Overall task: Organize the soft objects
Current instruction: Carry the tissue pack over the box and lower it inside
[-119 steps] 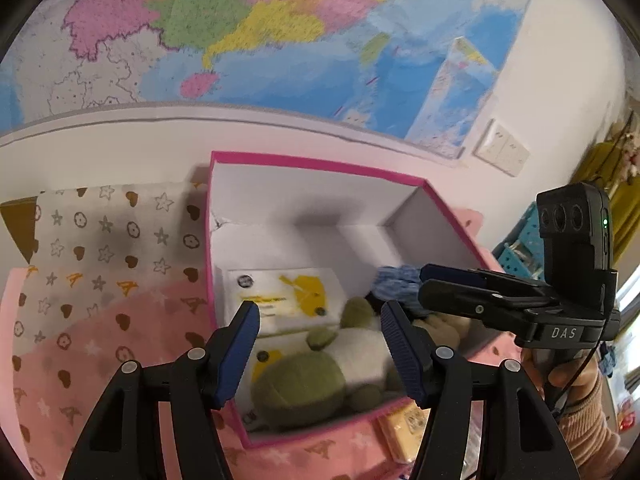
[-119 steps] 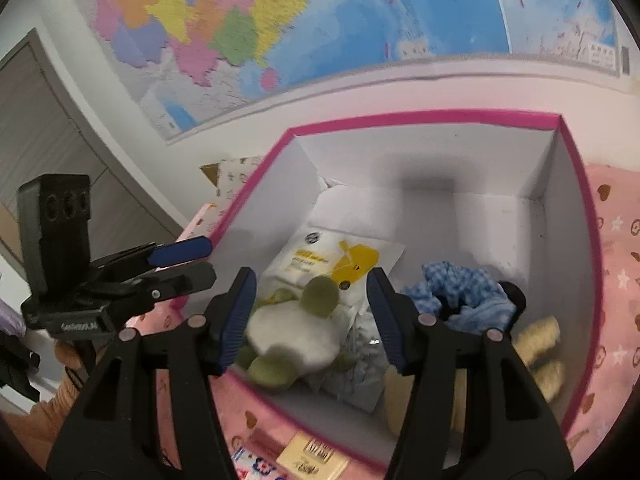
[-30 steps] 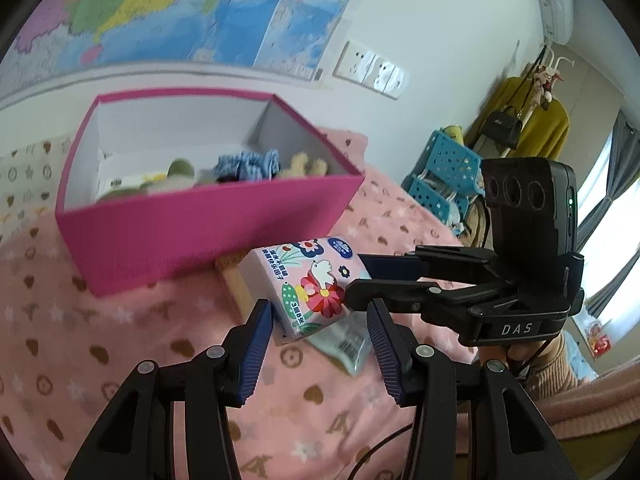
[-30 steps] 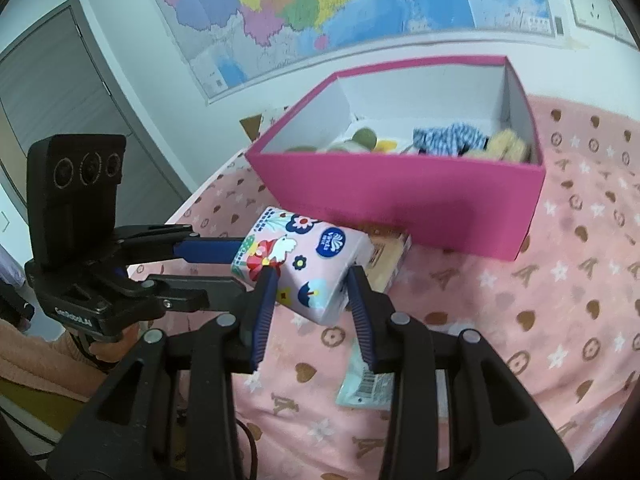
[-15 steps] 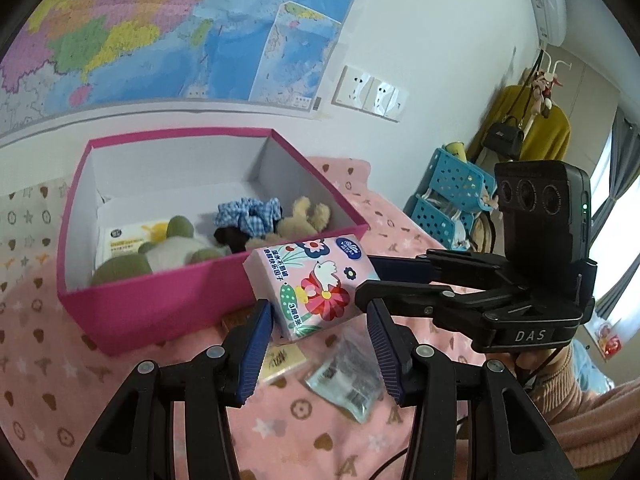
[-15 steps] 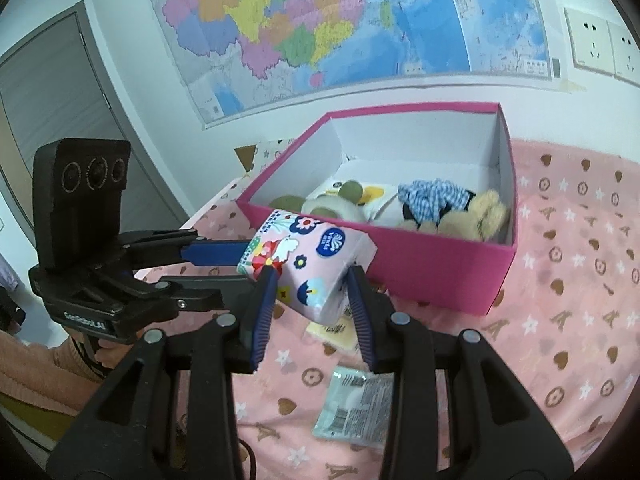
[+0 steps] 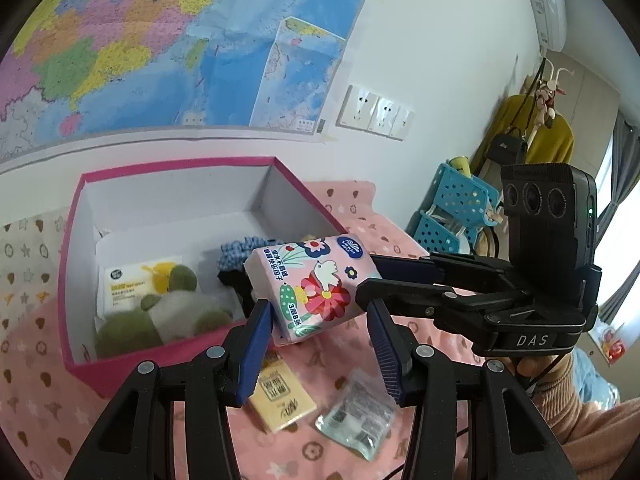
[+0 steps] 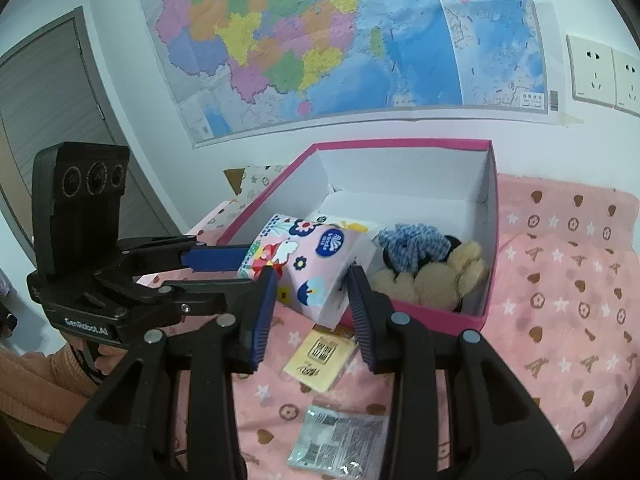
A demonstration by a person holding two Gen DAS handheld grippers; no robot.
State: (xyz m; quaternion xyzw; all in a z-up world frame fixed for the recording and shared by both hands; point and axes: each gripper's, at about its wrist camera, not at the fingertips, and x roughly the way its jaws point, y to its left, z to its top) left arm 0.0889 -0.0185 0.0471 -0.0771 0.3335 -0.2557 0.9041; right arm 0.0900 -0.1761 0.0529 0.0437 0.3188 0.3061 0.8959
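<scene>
A: Looking at progress: what's packed?

B: A plush toy [image 7: 160,316], blue scrunchie [image 8: 414,242] and fuzzy tan piece [image 8: 432,280] lie in the pink box [image 8: 490,216].

A: And the tissue pack [image 7: 310,282]?

B: Pinched between both grippers, left gripper [image 7: 320,354] and right gripper [image 8: 312,312], at the box's near rim. At six o'clock, a yellow packet [image 8: 320,356] and clear sachet [image 8: 340,440] remain on the bedspread [image 8: 560,320].

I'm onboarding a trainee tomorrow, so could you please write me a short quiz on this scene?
1. True or false: the tissue pack lies flat on the bedspread.
2. How many grippers clamp it? A) none B) one C) two
3. Which blue thing sits in the pink box?
Key: 1 false, the left gripper and right gripper hold it up; 2 C; 3 the scrunchie.
</scene>
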